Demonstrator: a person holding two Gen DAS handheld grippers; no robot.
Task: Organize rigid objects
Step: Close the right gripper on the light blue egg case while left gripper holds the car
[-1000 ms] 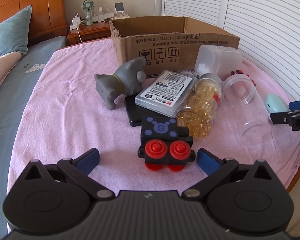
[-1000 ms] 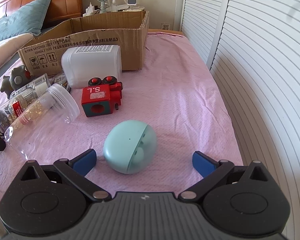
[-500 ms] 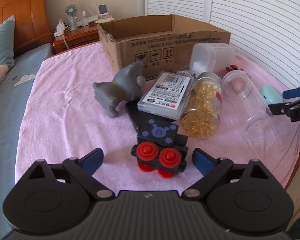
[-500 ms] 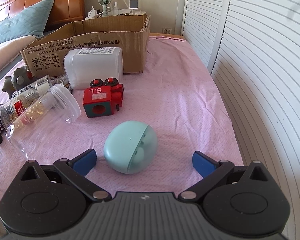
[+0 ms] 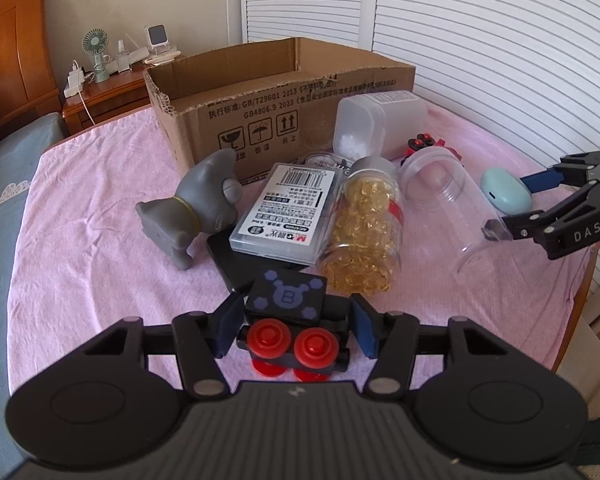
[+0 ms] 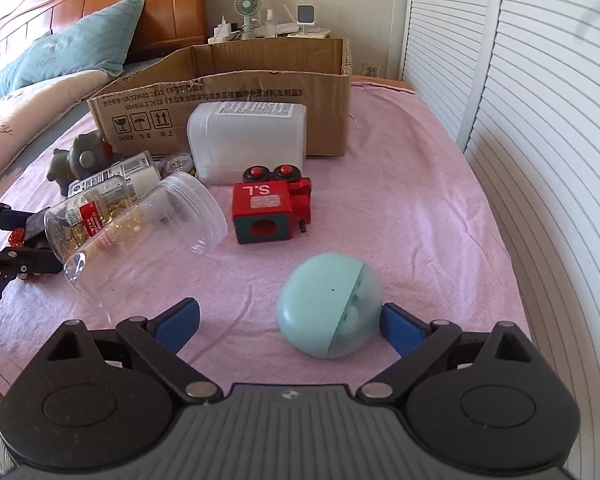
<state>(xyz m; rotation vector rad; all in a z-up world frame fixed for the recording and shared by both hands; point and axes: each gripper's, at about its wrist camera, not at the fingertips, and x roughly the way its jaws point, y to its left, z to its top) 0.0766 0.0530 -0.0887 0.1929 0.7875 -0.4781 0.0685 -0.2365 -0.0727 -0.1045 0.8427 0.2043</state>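
Note:
A black toy block [image 5: 286, 300] with two red knobs and a "B" on top sits on the pink sheet [image 5: 100, 240]. My left gripper [image 5: 296, 328] is closing, and both blue pads press its sides. In the right wrist view, a teal egg-shaped case [image 6: 328, 308] lies between the pads of my right gripper [image 6: 290, 324]. Those jaws are closing too: the right pad touches the case while the left pad stands well apart. An open cardboard box [image 5: 300, 120] stands at the back.
In front of the box lie a grey toy dog [image 5: 196, 216], a flat clear case [image 5: 288, 212], a jar of yellow capsules [image 5: 364, 236], an empty clear jar [image 6: 140, 232], a white container [image 6: 252, 144] and a red toy block [image 6: 268, 212]. The bed edge runs along the right.
The left jaws have closed from wide open onto the black toy block. The right gripper has shifted left, so the teal case now sits against its right pad.

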